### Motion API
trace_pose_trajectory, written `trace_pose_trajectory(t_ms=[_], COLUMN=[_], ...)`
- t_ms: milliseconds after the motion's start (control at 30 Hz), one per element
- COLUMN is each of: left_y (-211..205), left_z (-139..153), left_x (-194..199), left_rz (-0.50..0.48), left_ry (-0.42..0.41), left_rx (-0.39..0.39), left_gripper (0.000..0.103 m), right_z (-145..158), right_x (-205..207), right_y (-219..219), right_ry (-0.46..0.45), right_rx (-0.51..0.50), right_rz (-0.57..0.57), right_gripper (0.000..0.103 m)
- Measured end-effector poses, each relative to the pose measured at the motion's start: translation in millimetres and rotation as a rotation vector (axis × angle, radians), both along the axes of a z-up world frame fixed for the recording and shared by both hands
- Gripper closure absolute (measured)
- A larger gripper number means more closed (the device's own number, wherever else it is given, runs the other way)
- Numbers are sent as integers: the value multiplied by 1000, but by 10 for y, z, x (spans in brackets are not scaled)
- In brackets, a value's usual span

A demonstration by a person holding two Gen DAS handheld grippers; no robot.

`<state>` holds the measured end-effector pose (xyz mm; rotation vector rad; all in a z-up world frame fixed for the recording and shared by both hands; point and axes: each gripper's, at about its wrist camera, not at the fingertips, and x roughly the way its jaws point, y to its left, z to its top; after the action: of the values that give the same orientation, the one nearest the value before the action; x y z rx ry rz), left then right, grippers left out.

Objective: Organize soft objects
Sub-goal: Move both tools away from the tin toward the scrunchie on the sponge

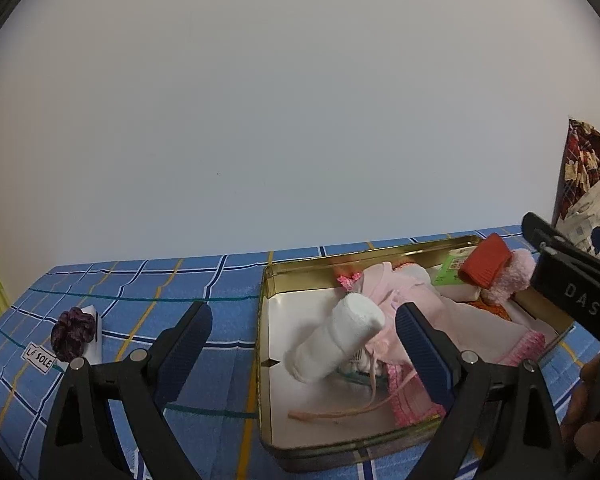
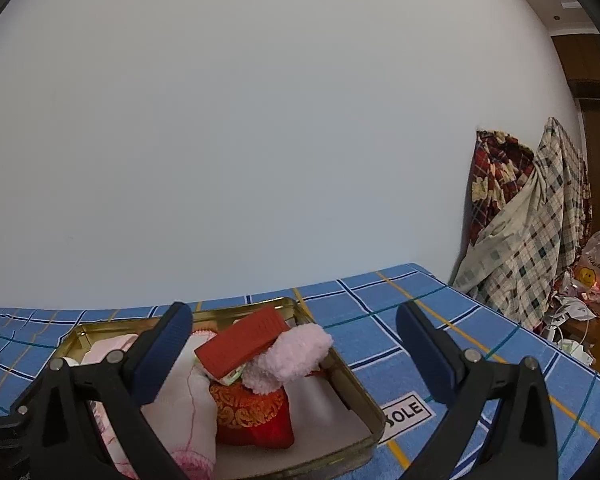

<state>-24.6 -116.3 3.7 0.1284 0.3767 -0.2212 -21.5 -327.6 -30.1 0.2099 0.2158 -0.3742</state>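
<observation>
green packet [image 1: 454, 266] mostly hidden, label [image 2: 406, 414] half-covered

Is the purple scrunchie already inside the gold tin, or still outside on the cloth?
Outside. The purple scrunchie lies on the blue checked cloth, left of the gold tin.

Each gripper, left gripper [image 1: 304, 330] and right gripper [image 2: 294, 330], is built of black plastic arms tipped with ribbed dark-blue pads [image 1: 420, 346]. Silver screws [image 1: 469, 356] are set at the pivots. White "DAS" lettering [image 1: 582, 300] is seen at three o'clock.
</observation>
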Motion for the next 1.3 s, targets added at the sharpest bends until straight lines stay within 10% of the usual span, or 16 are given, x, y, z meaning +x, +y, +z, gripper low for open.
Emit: trace_pose_trajectory(t_ms=[1300], left_y=[765], left_z=[-103], left_x=[130], left_rz=[111], left_ry=[21], left_rx=[21], left_gripper=[8], right_z=[107], right_x=[275], right_y=[1080], right_ry=[1], right_rx=[63], right_rz=[153], right_gripper=[0])
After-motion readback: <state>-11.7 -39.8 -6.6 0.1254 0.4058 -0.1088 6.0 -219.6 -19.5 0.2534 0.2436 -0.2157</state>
